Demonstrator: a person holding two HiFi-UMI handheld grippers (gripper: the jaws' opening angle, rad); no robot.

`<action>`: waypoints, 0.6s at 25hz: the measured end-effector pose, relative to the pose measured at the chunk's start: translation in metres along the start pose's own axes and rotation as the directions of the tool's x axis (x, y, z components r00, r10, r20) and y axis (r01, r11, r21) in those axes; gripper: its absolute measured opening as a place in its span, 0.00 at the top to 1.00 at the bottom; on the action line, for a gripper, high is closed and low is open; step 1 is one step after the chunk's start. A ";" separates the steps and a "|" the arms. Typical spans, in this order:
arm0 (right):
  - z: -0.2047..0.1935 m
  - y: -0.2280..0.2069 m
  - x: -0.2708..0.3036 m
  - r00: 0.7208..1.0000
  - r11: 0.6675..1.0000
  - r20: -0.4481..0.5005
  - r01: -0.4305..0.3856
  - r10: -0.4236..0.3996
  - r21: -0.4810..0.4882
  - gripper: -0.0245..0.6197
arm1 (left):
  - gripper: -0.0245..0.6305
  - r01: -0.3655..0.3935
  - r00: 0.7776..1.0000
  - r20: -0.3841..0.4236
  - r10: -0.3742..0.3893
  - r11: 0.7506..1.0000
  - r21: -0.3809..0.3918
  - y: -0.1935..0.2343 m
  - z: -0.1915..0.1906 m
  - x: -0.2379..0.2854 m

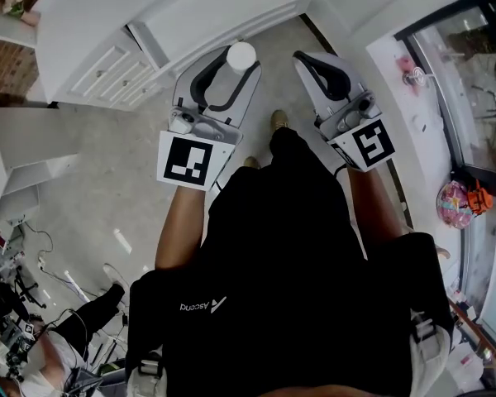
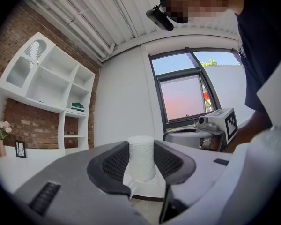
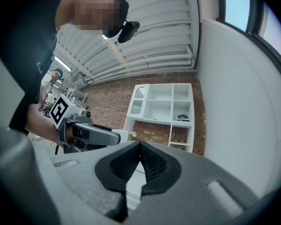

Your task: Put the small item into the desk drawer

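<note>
A person in black clothes is standing on a grey floor (image 1: 107, 180) and holding a grey and white tool in each hand. The left gripper (image 1: 234, 71) is squeezing a small white round roll (image 2: 141, 157) between its two dark pads. The roll is standing up straight and is sticking out above the jaws, and both pads are touching its sides. So the small thing is sitting in the left tool, up in the air and not in any drawer.

The right gripper (image 3: 139, 147) is holding nothing. Its two jaws are pressing together, with no gap showing between them. It is hanging just beside the left one, and the two are not touching.

A white desk with small drawers (image 1: 116, 73) is standing in front of the person, a bit to the left. Its drawers are looking closed. The roll is near the desk's corner but is not touching it.

A tall white shelf (image 2: 51, 83) is leaning against a red brick wall (image 2: 23, 121). A big window (image 2: 187, 93) is showing pink and blue sky.
</note>
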State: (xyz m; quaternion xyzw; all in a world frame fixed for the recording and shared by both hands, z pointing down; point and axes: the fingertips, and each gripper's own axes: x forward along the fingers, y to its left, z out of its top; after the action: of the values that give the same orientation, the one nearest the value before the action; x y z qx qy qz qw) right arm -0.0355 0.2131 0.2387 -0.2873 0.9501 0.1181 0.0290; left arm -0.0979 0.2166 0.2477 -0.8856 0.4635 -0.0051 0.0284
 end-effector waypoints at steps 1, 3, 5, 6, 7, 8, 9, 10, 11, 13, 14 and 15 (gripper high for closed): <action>-0.002 -0.003 0.004 1.000 1.000 -0.007 0.003 -0.003 -0.004 0.96 | 0.72 0.001 1.000 -0.004 -0.001 1.000 -0.001 0.004 -0.001 0.004; -0.007 -0.011 0.013 1.000 1.000 -0.024 0.003 -0.003 -0.008 0.96 | 0.72 0.002 1.000 -0.013 -0.002 1.000 -0.002 0.013 -0.004 0.012; -0.014 -0.019 0.022 0.999 1.000 -0.037 0.001 -0.002 -0.007 0.96 | 0.72 0.003 1.000 -0.019 -0.003 1.000 -0.009 0.023 -0.009 0.022; -0.018 -0.025 0.026 0.999 1.000 -0.040 0.000 0.000 -0.009 0.96 | 0.72 0.003 1.000 -0.021 -0.003 1.000 -0.012 0.027 -0.011 0.027; -0.021 -0.031 0.030 0.999 1.000 -0.041 -0.003 0.002 -0.013 0.96 | 0.72 0.001 1.000 -0.025 -0.002 1.000 -0.015 0.031 -0.014 0.033; -0.025 -0.038 0.033 0.999 1.000 -0.039 -0.007 0.006 -0.020 0.96 | 0.72 -0.002 0.999 -0.032 0.002 1.000 -0.018 0.036 -0.016 0.040; -0.028 -0.046 0.037 0.999 0.999 -0.033 -0.011 0.010 -0.032 0.96 | 0.72 -0.008 0.999 -0.041 0.007 1.000 -0.022 0.041 -0.019 0.047; -0.032 -0.054 0.041 1.000 0.999 -0.027 -0.016 0.015 -0.045 0.96 | 0.72 -0.015 0.999 -0.052 0.014 1.000 -0.026 0.046 -0.022 0.055; -0.036 -0.063 0.045 1.000 0.998 -0.025 -0.019 0.018 -0.052 0.96 | 0.72 -0.020 0.998 -0.061 0.019 0.999 -0.029 0.052 -0.025 0.063; -0.046 -0.082 0.056 0.999 0.999 -0.042 -0.019 0.017 -0.035 0.96 | 0.72 -0.019 0.998 -0.063 0.017 0.999 -0.036 0.062 -0.029 0.083; -0.052 -0.091 0.061 0.998 1.000 -0.052 -0.019 0.018 -0.024 0.96 | 0.72 -0.021 0.998 -0.065 0.018 0.999 -0.043 0.068 -0.031 0.094; -0.058 -0.100 0.067 0.998 1.000 -0.060 -0.022 0.021 -0.017 0.96 | 0.72 -0.024 0.997 -0.070 0.020 0.999 -0.049 0.074 -0.034 0.103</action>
State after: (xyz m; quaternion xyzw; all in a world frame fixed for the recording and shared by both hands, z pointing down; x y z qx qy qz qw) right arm -0.0350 0.0820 0.2658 -0.2808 0.9524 0.1183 -0.0031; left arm -0.1012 0.0877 0.2758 -0.8802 0.4739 -0.0242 -0.0097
